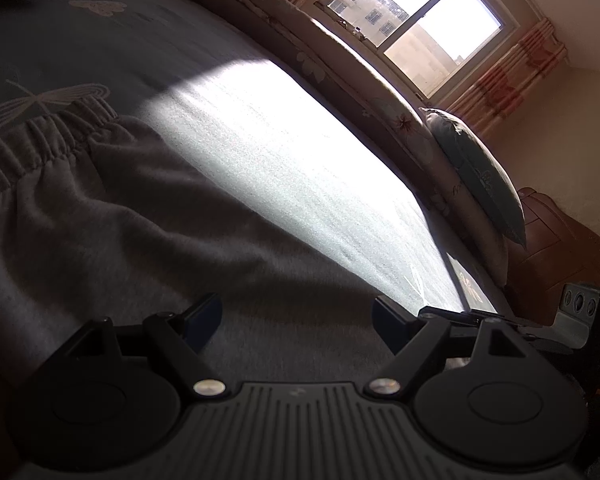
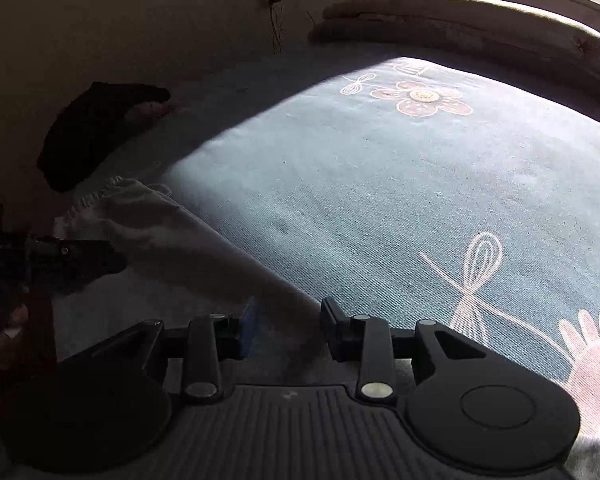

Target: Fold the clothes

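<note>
Grey trousers lie flat; left gripper gapes empty, right gripper stands apart, unloaded. Best pinch both layers at the edge.

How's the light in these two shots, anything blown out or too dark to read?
Left wrist view: the sunlit patch of the bedspread is blown out to white, as is the window; the grey garment sits in deep shadow. Right wrist view: the sunlit bedspread keeps its pattern; the dark cloth by the wall shows no detail. Both views bend straight lines, fisheye style.
</note>
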The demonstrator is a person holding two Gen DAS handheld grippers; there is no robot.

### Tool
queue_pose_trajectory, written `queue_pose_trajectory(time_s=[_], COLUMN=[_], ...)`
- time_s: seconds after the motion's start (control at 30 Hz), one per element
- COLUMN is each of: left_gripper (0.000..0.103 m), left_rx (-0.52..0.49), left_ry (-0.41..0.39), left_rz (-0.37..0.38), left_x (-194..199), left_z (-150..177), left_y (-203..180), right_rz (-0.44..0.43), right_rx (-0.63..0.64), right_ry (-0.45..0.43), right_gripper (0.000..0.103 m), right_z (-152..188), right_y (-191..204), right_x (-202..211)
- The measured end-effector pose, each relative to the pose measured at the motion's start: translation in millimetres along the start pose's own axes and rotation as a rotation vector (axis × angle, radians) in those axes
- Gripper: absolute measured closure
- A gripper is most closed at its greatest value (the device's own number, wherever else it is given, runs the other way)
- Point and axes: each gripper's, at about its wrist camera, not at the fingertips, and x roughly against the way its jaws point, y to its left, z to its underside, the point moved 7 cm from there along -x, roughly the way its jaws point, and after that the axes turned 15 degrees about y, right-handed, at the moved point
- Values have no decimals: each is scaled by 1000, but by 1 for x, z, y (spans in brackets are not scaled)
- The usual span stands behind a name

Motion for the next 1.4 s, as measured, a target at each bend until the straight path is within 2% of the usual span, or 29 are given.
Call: queue_pose_trajectory(time_s=[0.17, 0.27, 0.43, 0.53, 0.6, 0.67, 0.73, 0.83, 0.93, 1.0, 1.1, 1.23, 1.3, 1.37, 1.4], left_gripper=[20, 20, 20, 17, 13, 16, 15, 13, 13, 13, 13, 11, 10, 11, 15], left_rx=[-8, -7, 15, 49, 83, 142, 181, 178, 217, 246, 262, 243, 257, 305, 330], left_ry=[-9, -12, -37, -67, -70, -62, -94, -144, -154, -155, -167, -181, -167, -146, -141], left_rz=[-3, 1, -1, 41, 47, 15, 35, 54, 69, 86, 137, 206, 237, 233, 220], left_x=[1, 1, 12, 26, 30, 30, 37, 49, 51, 48, 46, 37, 26, 16, 13], left_z=[3, 3, 4, 4, 6, 8, 8, 7, 8, 9, 5, -11, -18, -22, -24], left_y=[-1, -1, -1, 3, 9, 21, 26, 26, 32, 35, 35, 32, 35, 43, 47], right_rz=[-40, -88, -151, -187, -183, -166, -148, -166, -223, -207, -215, -227, -174, -112, -79], right_rx=[39, 67, 137, 200, 226, 251, 265, 280, 344, 358, 332, 273, 269, 247, 225], right_ry=[64, 62, 43, 80, 123, 104, 80, 85, 98, 127, 86, 82, 89, 94, 97], right_gripper=[63, 61, 62, 62, 62, 64, 67, 67, 67, 67, 68, 66, 66, 62, 62], right_z=[-10, -25, -45, -45, -44, -53, -64, -72, -70, -71, -85, -84, -69, -51, -39], right_y=[18, 28, 54, 74, 84, 88, 92, 102, 119, 126, 127, 118, 104, 83, 71], right_x=[-26, -47, -38, -47, -65, -76, -83, -81, -82, -98, -109, -89, -69, -47, -34])
